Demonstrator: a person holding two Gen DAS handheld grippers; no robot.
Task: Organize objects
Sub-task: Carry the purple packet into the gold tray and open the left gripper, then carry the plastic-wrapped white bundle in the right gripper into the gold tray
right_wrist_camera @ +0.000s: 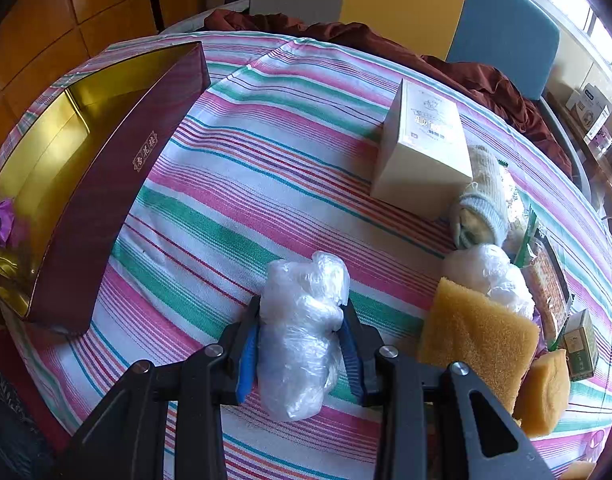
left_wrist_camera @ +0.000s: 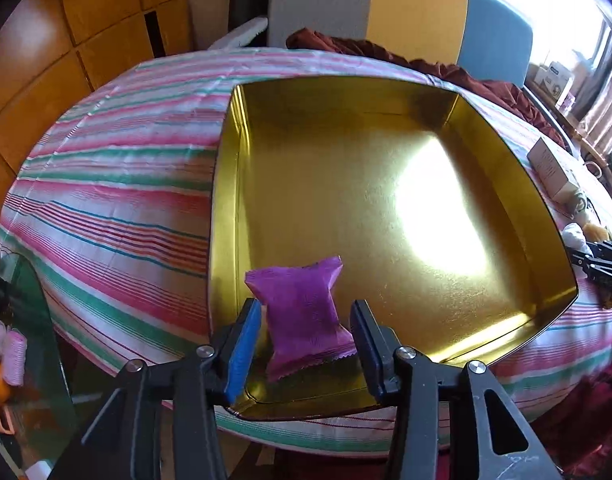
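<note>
Left gripper [left_wrist_camera: 306,344] — jaws wide, astride the purple packet [left_wrist_camera: 302,320] lying inside the gold tin [left_wrist_camera: 385,128]. Right gripper [right_wrist_camera: 302,344] clamps a crumpled plastic bag [right_wrist_camera: 302,320] over the striped cloth [right_wrist_camera: 246,184].

We see a round table covered by a striped cloth [right_wrist_camera: 242,184] in pink, green and white bands. At the left of the right wrist view an open maroon tin [right_wrist_camera: 102,208] with a gold lining sits on it. A white carton [right_wrist_camera: 425,148] stands in the upper right, with a knitted item [right_wrist_camera: 485,204] just beside it. Lower right lie yellow sponges [right_wrist_camera: 477,340], a small green box [right_wrist_camera: 581,344] and a clear plastic bundle [right_wrist_camera: 493,276]. A dark red fabric [right_wrist_camera: 465,68] lies along the far edge.
</note>
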